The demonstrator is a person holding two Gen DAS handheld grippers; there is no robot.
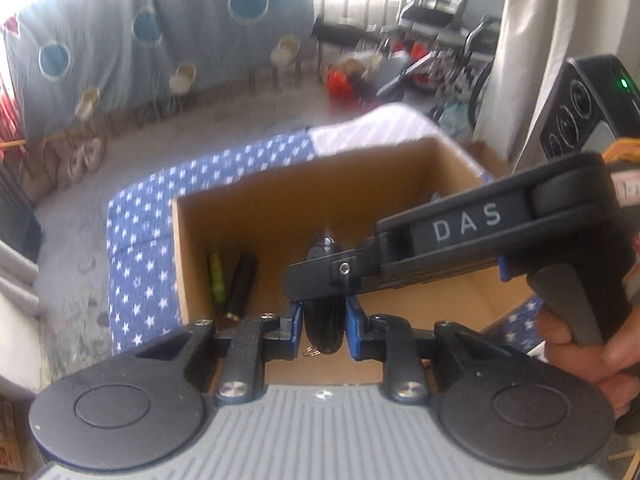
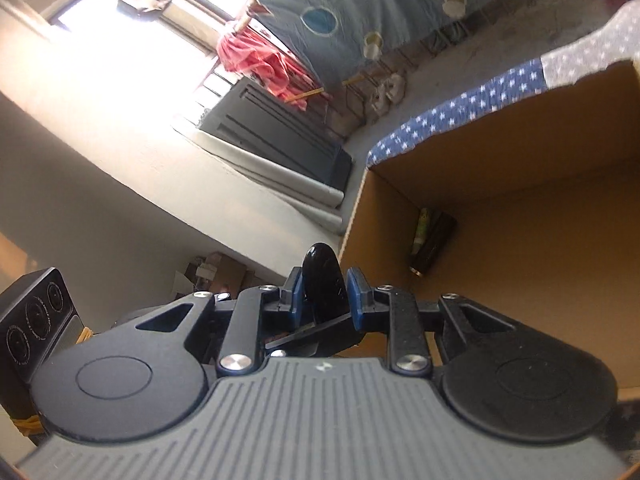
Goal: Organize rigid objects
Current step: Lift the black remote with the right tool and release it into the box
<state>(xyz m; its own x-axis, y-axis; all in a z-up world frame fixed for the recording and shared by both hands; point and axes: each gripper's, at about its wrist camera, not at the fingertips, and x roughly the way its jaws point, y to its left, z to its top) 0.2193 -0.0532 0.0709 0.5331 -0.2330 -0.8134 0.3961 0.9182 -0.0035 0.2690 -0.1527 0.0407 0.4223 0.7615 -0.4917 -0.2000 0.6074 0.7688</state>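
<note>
blue star-print cloth [image 1: 136,256], grey circle-patterned sheet [image 1: 120,32], red cloth [image 2: 256,60], white curtain [image 1: 532,40].

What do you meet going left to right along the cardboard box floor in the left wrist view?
Left box wall → green tube → black tube → black key fob between the left gripper's pads, with the right gripper also on it.

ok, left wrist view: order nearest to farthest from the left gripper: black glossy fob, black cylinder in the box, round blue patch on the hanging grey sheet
1. Black glossy fob: between left gripper pads.
2. Black cylinder: box floor, left.
3. Round blue patch: far wall, above.
</note>
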